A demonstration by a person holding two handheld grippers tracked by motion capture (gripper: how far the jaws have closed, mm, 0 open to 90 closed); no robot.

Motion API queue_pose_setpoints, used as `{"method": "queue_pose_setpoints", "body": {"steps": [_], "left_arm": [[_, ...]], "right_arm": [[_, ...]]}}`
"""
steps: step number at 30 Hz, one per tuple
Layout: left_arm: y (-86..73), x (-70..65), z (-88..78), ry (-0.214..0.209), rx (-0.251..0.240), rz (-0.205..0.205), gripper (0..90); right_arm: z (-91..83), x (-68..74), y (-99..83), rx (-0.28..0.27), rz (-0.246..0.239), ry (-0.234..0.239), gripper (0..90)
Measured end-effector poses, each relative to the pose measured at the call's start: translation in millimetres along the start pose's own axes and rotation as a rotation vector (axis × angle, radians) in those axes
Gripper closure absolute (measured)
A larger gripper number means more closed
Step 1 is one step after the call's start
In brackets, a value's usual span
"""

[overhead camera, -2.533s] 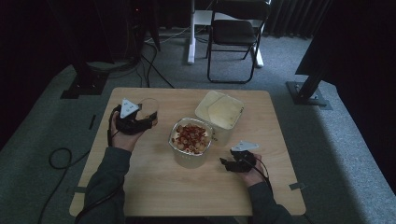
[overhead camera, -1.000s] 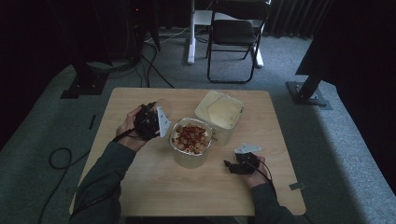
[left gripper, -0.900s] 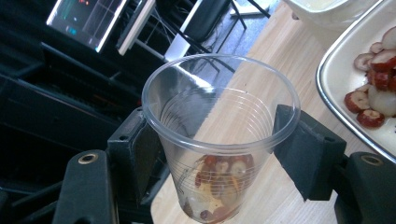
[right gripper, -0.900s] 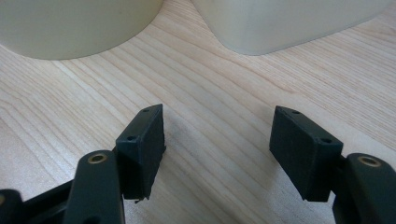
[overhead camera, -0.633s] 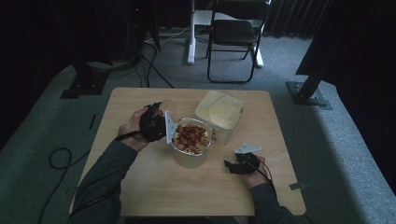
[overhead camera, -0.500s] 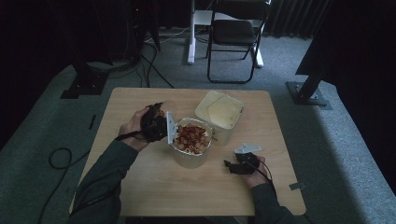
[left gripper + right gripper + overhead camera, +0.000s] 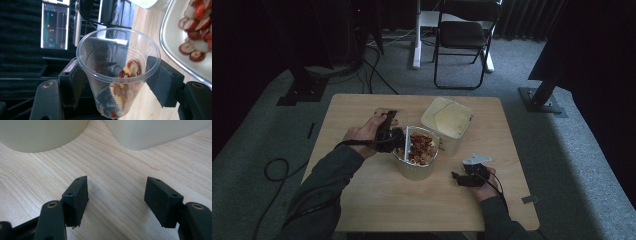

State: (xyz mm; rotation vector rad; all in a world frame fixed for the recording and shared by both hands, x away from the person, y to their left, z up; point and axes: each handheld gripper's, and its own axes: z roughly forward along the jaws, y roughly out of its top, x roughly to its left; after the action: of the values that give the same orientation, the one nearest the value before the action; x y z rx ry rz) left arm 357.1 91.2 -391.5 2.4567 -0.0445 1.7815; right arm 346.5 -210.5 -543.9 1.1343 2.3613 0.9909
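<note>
At a wooden table (image 7: 362,200), a person's left gripper (image 7: 396,140) grips a clear plastic cup (image 7: 117,72) between its two black pads, one pressed to each side of the cup just under the rim. In the left gripper view the cup's mouth faces the camera, and a few pieces of red-and-white dried fruit (image 7: 126,72) cling to its inner wall and bottom. The cup is tipped on its side at the near rim of a round bowl (image 7: 414,167), which sits directly ahead of the gripper and is heaped with the same red-and-white fruit. Beyond the bowl, farther from the gripper, stands a pale square container (image 7: 447,120), touching or almost touching the bowl.

The right gripper (image 7: 460,178) lies low over the table on the other side of the bowl, well apart from the left one, pointing toward the bowl. Its jaws stand part-way open with nothing but bare wood between them. In the right gripper view, the pale walls of the bowl (image 7: 40,135) and the container (image 7: 155,132) rise just ahead of its fingertips, neither touched.
</note>
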Motion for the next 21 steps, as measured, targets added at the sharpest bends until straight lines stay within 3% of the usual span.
{"method": "queue_pose_setpoints", "body": {"steps": [4, 12, 16, 21], "left_arm": [[2.4, -2.5, -1.9, 0.011, 0.019, 0.089, 34.7], [2.7, -8.8, -1.8, 0.031, 0.044, 0.193, 35.1], [4.7, -9.5, -1.8, 0.037, 0.050, 0.235, 35.5], [6.0, -8.6, -2.6, 0.049, 0.054, 0.260, 35.8]], "right_arm": [[0.0, -0.2, 0.0, 0.000, 0.000, 0.001, 35.2], [0.2, -0.3, 0.0, 0.000, 0.003, 0.002, 35.2], [0.4, -0.5, 0.0, -0.001, 0.003, 0.004, 35.2], [0.4, -0.5, 0.0, -0.001, 0.003, 0.004, 35.2]]}}
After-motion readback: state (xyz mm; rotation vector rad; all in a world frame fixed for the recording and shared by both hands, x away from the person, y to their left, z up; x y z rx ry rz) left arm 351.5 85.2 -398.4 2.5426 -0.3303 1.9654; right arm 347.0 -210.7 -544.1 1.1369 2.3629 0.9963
